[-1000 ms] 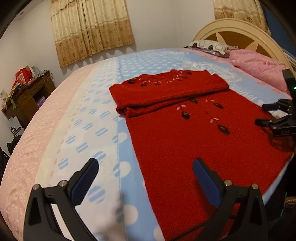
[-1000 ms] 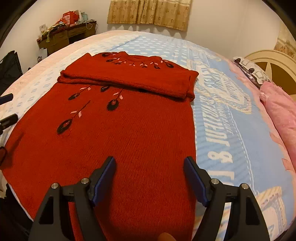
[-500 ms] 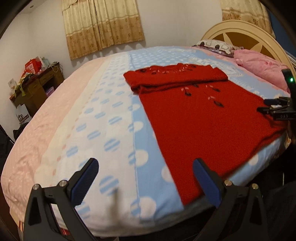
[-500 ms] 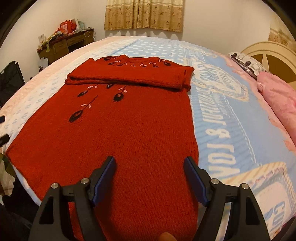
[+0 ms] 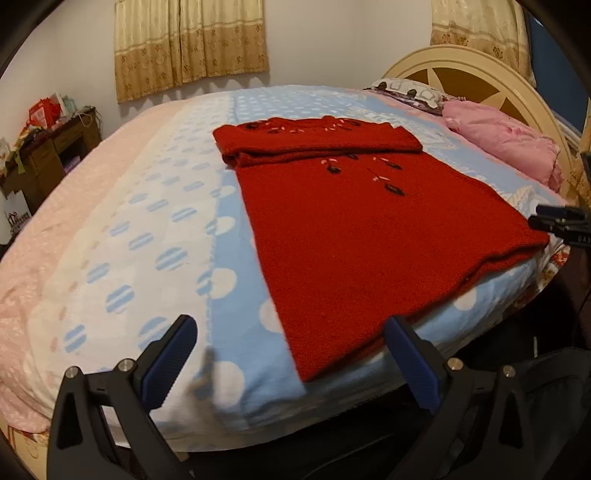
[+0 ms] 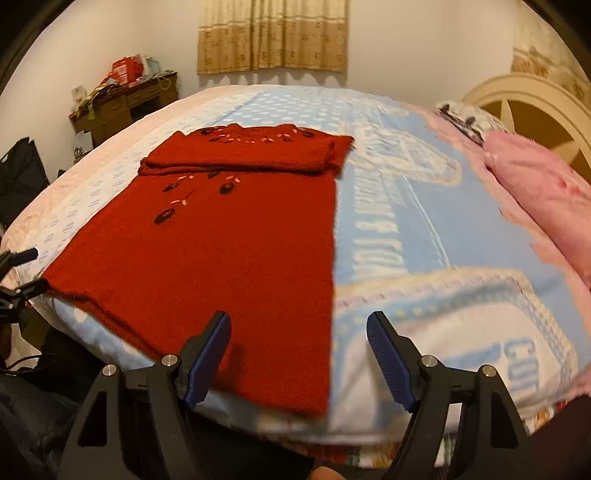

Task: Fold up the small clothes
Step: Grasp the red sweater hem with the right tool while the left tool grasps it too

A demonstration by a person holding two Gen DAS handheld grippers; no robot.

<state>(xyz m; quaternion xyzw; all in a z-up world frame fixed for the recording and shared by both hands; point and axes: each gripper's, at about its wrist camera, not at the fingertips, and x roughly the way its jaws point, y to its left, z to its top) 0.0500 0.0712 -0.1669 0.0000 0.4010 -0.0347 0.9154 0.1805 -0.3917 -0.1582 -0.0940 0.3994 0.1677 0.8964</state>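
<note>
A red knitted sweater [image 5: 354,229] with dark embroidered leaves lies flat on the bed, its top part folded down into a band [image 5: 317,142]. It also shows in the right wrist view [image 6: 229,251]. My left gripper [image 5: 291,354] is open and empty, hovering at the bed's near edge by the sweater's lower left corner. My right gripper [image 6: 299,354] is open and empty, hovering at the near edge by the sweater's lower right corner. Each gripper appears in the other's view, the right gripper [image 5: 557,225] at the right margin and the left gripper [image 6: 18,273] at the left margin.
The bed has a blue and white dotted blanket [image 5: 155,229] with pink edges. Pink pillows [image 5: 502,140] and a cream headboard [image 5: 465,74] are at the right. A cluttered wooden desk [image 5: 40,147] stands against the wall at left. Curtains [image 6: 273,33] hang behind.
Both grippers have drawn back toward the bed's near edge, away from the sweater's middle. The sweater lies as before. Both grippers stay open.
</note>
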